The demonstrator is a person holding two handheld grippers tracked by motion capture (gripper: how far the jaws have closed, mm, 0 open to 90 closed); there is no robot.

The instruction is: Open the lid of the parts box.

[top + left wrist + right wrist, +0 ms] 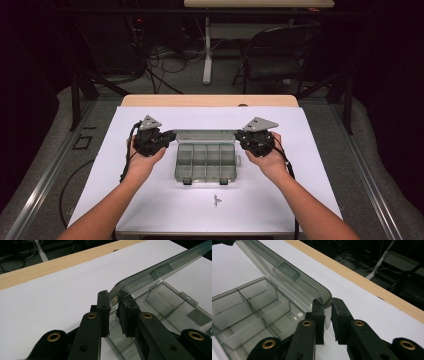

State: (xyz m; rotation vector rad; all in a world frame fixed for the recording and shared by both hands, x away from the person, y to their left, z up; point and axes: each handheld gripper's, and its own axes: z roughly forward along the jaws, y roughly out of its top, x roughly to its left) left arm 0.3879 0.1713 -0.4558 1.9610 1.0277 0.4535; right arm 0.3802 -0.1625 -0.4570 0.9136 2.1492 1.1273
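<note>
Mid-table on the white sheet (150,200), a grey box (206,162), lid (205,135) raised, left gripper (114,298) and right gripper (327,303) each pinching a lid corner, small clip (216,201) lying nearer the person.

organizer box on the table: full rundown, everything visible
The organizer box is smoky translucent plastic, with a tray split into small, empty-looking compartments and two dark latches on its near edge. It sits mid-table on the white sheet. Its hinged lid is raised at the far side, the left gripper and right gripper each pinching a lid corner.
</note>
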